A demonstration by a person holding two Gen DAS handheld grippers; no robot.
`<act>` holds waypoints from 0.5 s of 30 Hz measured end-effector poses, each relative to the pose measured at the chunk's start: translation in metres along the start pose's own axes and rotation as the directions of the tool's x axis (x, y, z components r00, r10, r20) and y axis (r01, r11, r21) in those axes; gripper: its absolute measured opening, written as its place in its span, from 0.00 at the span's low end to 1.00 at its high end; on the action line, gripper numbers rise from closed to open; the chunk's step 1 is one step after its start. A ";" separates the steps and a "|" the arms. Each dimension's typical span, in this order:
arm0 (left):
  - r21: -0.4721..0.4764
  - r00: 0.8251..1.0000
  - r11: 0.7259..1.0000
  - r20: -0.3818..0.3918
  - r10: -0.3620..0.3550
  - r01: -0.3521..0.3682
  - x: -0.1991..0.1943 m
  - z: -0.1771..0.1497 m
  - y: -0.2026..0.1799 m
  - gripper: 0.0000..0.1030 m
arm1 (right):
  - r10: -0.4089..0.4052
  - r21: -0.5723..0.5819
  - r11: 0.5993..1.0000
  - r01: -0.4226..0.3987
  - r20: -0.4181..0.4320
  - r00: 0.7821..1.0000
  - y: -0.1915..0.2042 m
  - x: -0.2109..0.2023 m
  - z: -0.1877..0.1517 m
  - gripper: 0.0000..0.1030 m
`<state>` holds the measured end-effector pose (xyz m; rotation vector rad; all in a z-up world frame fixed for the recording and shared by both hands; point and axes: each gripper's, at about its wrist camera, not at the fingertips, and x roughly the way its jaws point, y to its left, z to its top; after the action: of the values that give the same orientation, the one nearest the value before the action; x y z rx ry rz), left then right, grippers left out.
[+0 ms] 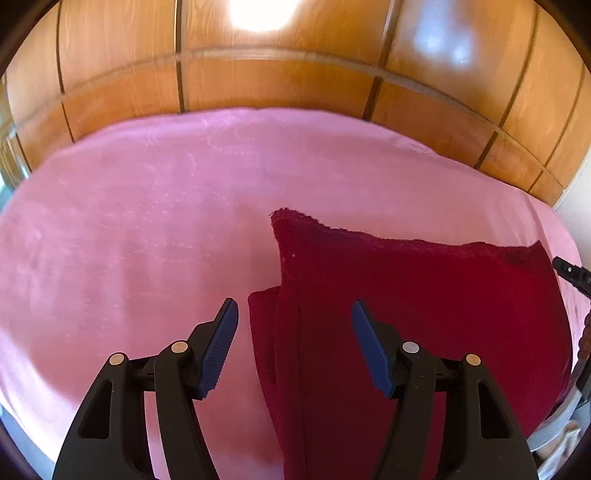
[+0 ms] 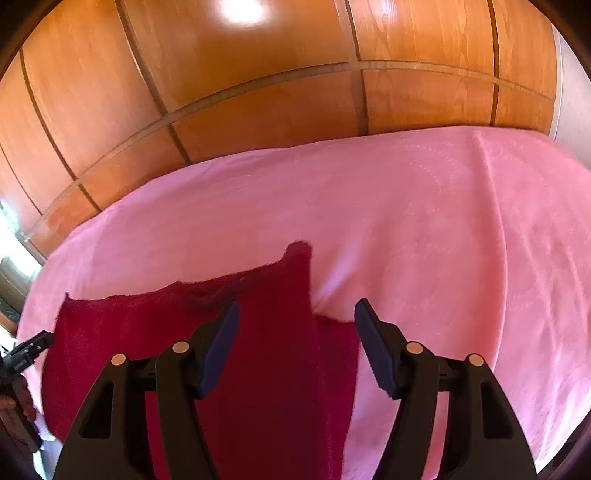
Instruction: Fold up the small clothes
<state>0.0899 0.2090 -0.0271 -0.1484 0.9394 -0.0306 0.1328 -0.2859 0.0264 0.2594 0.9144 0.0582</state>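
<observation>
Hovering both wide-open, empty grippers, left gripper (image 1: pixel 294 314) and right gripper (image 2: pixel 296 314), above the partly folded dark red knitted cloth (image 1: pixel 424 314) beneath them on the pink bedsheet (image 1: pixel 147 221), we judge the next fold needs an edge pinched.

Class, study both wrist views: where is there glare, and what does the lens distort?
Left wrist view: a glare patch burns out the wooden panelling, whose seams bow. Right wrist view: similar glare at top; the pink sheet curves.

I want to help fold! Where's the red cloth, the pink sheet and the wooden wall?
red cloth (image 1: pixel 424 314), left wrist view, its flat middle.
pink sheet (image 1: pixel 129 229), left wrist view, bare part.
wooden wall (image 2: pixel 258 110), right wrist view, a panel.
</observation>
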 end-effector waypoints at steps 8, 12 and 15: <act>-0.069 0.992 0.992 -0.057 -0.113 0.110 0.025 0.012 0.003 0.18 | 0.024 0.047 0.999 -0.021 -0.045 0.999 -0.006 0.026 0.013 0.42; -0.057 0.994 0.993 -0.031 -0.109 0.108 0.023 0.008 0.000 0.07 | 0.011 0.024 1.000 -0.009 -0.083 0.996 -0.001 0.036 0.009 0.06; -0.038 0.993 0.994 0.053 -0.101 0.103 0.004 0.010 -0.002 0.07 | 0.010 0.027 1.000 -0.010 -0.010 1.000 0.002 0.017 0.012 0.06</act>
<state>0.1006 0.2081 -0.0243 -0.2342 0.8814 -0.1018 0.1529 -0.2839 0.0205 0.2886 0.9245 0.0566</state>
